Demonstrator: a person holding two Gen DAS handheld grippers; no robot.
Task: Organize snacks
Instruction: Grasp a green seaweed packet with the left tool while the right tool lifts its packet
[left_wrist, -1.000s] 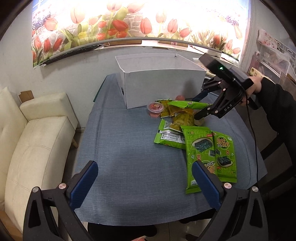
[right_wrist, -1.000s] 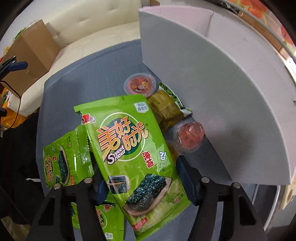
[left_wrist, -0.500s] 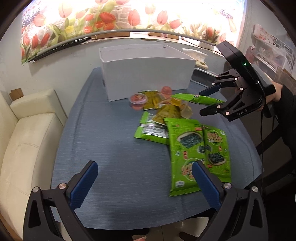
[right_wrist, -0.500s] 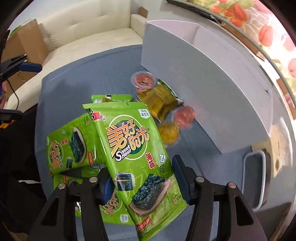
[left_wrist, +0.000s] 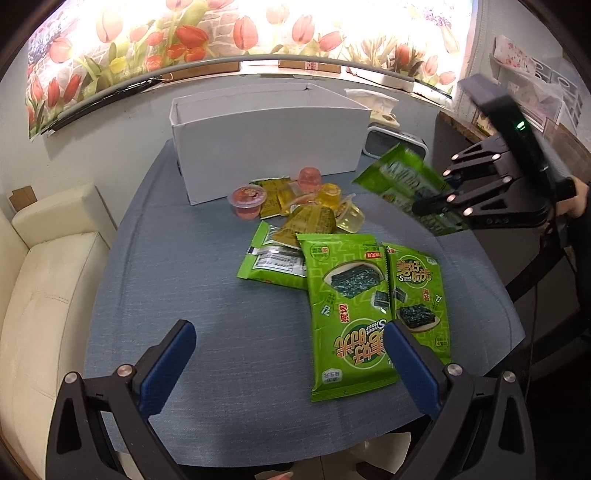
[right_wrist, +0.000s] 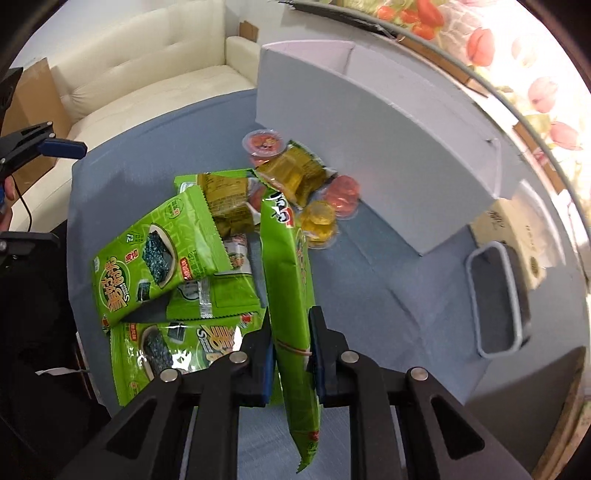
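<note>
Overhead, right gripper (right_wrist: 291, 363) pinching seaweed pack (right_wrist: 291, 295)

seaweed packs (left_wrist: 347, 314): 4 | jelly cups (left_wrist: 246, 201): 4 | yellow-brown packets (left_wrist: 310, 223): 2 | white box (left_wrist: 269, 144): 1

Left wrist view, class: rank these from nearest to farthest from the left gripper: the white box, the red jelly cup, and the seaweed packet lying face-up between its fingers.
1. The seaweed packet, lying just ahead of the left gripper, toward its right finger.
2. The red jelly cup, mid-table, at the pile's left edge.
3. The white box, at the table's far end.
</note>
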